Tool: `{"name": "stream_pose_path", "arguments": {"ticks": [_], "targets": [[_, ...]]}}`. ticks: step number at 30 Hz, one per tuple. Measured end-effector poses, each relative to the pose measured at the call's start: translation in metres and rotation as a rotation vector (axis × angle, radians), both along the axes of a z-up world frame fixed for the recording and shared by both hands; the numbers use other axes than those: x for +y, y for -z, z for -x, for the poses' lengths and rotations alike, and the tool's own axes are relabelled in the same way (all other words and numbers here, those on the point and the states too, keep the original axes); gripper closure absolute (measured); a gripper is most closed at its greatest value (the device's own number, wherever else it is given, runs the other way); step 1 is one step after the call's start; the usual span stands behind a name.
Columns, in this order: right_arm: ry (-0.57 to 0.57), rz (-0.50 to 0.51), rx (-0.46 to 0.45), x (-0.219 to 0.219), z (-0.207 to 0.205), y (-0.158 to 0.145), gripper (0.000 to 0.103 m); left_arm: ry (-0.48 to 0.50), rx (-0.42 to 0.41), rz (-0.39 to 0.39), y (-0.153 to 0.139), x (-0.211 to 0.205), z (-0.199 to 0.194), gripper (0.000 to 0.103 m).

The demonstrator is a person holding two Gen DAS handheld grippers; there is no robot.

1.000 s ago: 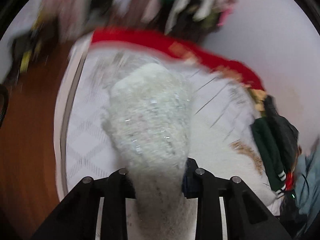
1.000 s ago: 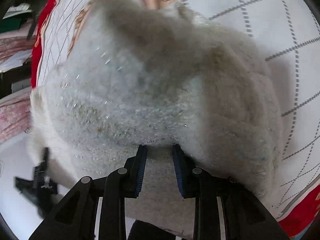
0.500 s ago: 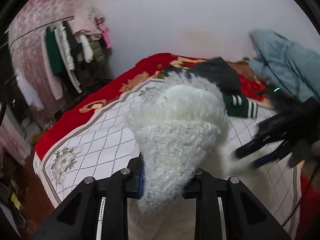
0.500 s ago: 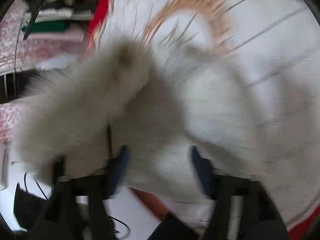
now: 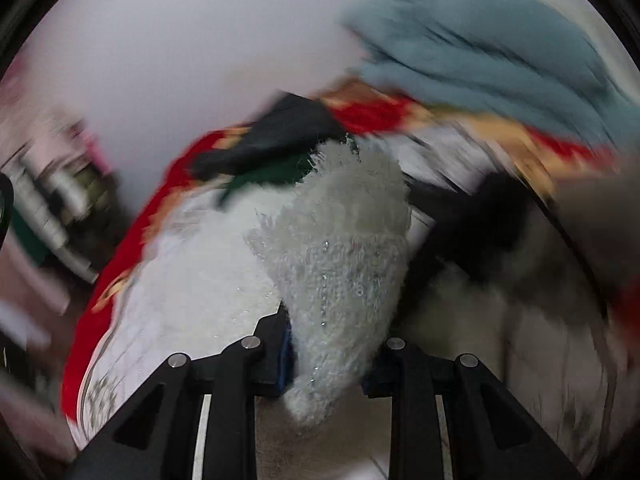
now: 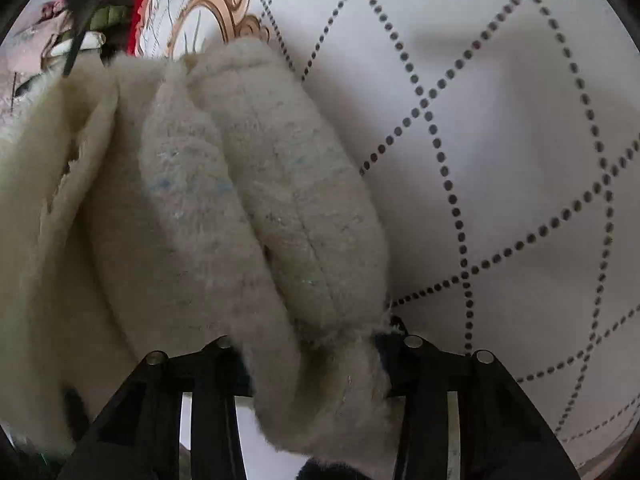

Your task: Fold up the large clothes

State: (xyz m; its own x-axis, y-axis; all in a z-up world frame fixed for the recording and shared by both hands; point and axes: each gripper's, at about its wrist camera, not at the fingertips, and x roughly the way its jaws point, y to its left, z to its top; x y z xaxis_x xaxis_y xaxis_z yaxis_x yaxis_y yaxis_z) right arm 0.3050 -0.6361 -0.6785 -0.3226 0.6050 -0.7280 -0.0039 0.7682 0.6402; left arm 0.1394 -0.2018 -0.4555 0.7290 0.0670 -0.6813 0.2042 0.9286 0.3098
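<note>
A fluffy white sweater with small sparkles is bunched between the fingers of my left gripper, which is shut on it and holds it above the bed. The same sweater hangs in thick cream folds from my right gripper, which is shut on it close over the white quilt with dotted diamond lines. Both grippers' fingertips are buried in the fabric.
The quilt has a red floral border. A blue-grey garment, a black one and a green one lie at the bed's far side. A clothes rack stands left by the white wall.
Both grippers have swung with the sweater. The left view turned toward the far pile and is blurred. The right gripper came down close over the quilt, the sweater now hanging in folds.
</note>
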Motion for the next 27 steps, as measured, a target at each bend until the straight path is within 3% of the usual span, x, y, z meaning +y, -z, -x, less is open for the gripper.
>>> {"name": "stream_pose_path", "arguments": {"ticks": [3,8,10,13,14,15,20,24,27], "targets": [[-0.020,-0.005,0.026,0.007,0.001,0.003,0.060,0.084,0.075,-0.062,0.036,-0.017,0.011,0.082],[-0.070,0.028,0.057,0.003,-0.011,-0.004,0.055,0.018,0.081,-0.081,0.030,-0.005,-0.001,0.079],[-0.085,0.065,0.036,-0.010,-0.016,-0.017,0.035,-0.042,0.101,-0.080,0.021,0.001,-0.010,0.068],[-0.071,0.113,-0.045,-0.029,-0.024,-0.050,0.028,-0.088,0.115,-0.016,0.004,0.011,-0.014,0.045],[-0.046,0.110,-0.059,-0.040,-0.024,-0.062,0.028,-0.092,0.116,-0.004,-0.001,0.013,-0.013,0.020],[-0.018,0.109,-0.070,-0.056,-0.024,-0.077,0.028,-0.092,0.118,0.007,-0.008,0.013,-0.011,0.009],[0.056,0.048,-0.135,-0.084,-0.015,-0.139,0.028,-0.132,0.145,0.081,-0.024,0.020,0.011,0.008],[0.040,-0.058,-0.116,-0.016,0.002,-0.145,0.014,-0.234,0.177,0.125,-0.031,0.034,0.030,0.008],[-0.031,-0.099,-0.053,0.038,-0.005,-0.126,0.014,-0.337,0.204,0.170,-0.030,0.062,0.029,0.008]]}}
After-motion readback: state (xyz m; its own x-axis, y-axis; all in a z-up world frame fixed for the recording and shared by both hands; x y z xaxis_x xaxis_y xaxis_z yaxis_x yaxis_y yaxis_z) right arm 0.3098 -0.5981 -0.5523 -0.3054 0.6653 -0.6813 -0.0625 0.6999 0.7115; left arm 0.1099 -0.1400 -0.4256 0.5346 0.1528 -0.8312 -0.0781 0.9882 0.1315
